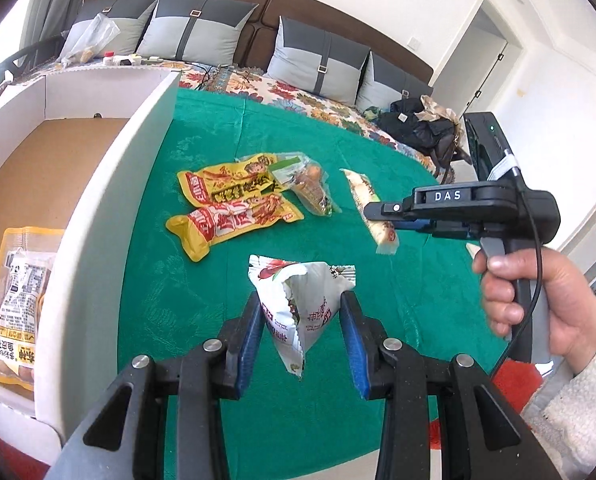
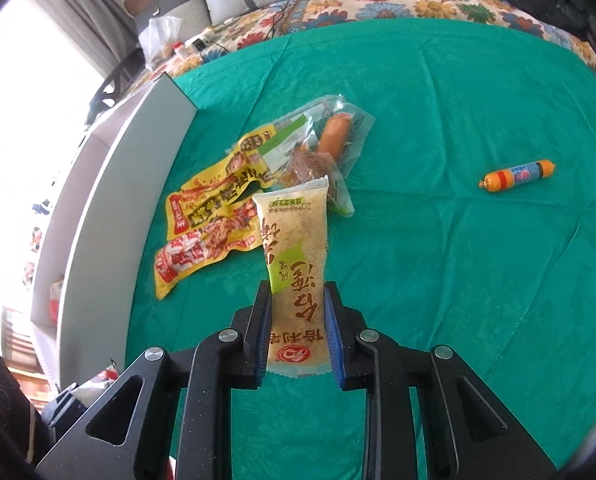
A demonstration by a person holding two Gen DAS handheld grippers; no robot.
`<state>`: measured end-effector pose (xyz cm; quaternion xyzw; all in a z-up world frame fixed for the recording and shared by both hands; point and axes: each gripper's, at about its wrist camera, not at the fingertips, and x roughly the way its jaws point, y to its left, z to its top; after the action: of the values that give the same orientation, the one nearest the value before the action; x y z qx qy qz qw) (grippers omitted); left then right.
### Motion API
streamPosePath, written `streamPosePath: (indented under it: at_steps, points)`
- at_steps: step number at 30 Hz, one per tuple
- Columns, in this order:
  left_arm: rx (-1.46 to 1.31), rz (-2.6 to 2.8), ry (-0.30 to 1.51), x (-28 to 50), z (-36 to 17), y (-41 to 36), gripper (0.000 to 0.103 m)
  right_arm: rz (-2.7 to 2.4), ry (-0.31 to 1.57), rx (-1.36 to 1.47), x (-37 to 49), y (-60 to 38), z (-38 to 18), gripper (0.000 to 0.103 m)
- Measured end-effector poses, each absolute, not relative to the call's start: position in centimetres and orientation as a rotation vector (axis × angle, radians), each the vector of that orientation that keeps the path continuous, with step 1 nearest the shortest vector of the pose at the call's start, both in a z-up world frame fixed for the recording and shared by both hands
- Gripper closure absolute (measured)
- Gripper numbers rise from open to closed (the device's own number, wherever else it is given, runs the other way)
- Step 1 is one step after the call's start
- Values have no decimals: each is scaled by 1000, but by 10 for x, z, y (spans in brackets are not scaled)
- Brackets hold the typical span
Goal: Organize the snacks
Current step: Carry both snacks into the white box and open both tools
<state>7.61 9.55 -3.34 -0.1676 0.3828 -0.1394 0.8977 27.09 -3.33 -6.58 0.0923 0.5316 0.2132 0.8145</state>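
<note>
My left gripper (image 1: 301,304) is shut on a white snack packet (image 1: 298,300) with red print, held above the green cloth (image 1: 378,300). My right gripper (image 2: 297,308) is shut on a long beige snack bar (image 2: 296,276); it also shows in the left wrist view (image 1: 372,208), pinched at the right gripper's tip (image 1: 374,211). Two yellow packets (image 1: 234,204) and a clear bag with a sausage (image 1: 310,184) lie on the cloth. A small orange sausage (image 2: 518,175) lies alone at the right. A white cardboard box (image 1: 98,216) stands at the left with a yellow packet (image 1: 18,304) inside.
Grey pillows (image 1: 194,28) and a brown headboard line the back. A black bag (image 1: 418,128) lies on the floral sheet (image 1: 298,92) at the right. A plastic bag (image 1: 94,36) and small bottles sit behind the box. A doorway is at the far right.
</note>
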Motion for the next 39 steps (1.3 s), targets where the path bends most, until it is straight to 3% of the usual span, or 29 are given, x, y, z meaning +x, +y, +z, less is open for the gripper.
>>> streamPosePath:
  at_steps: [9, 18, 20, 21, 22, 23, 27, 30, 35, 39]
  points:
    - [-442, -53, 676, 62, 32, 220, 65, 850, 1010, 214, 224, 103, 31, 77]
    - [-365, 197, 737, 45, 27, 336, 65, 992, 1057, 176, 187, 206, 20, 77]
    - [-339, 228, 776, 48, 20, 345, 60, 995, 1062, 164, 186, 213, 14, 73]
    - [-331, 240, 799, 50, 14, 347, 52, 993, 1071, 162, 187, 213, 12, 63]
    - [-337, 253, 821, 52, 8, 348, 27, 991, 1079, 171, 188, 212, 9, 47]
    - [-351, 261, 827, 52, 2, 348, 14, 981, 1078, 180, 187, 208, 8, 45]
    - [-374, 232, 802, 47, -7, 327, 14, 949, 1020, 157, 190, 176, 11, 43]
    - [-352, 202, 754, 45, -2, 298, 14, 871, 922, 51, 185, 133, 1, 30]
    - [-261, 99, 662, 53, 8, 234, 13, 542, 895, -199, 182, 43, -75, 29]
    - [-146, 71, 614, 63, 11, 183, 13, 354, 873, -156, 174, -41, -107, 29]
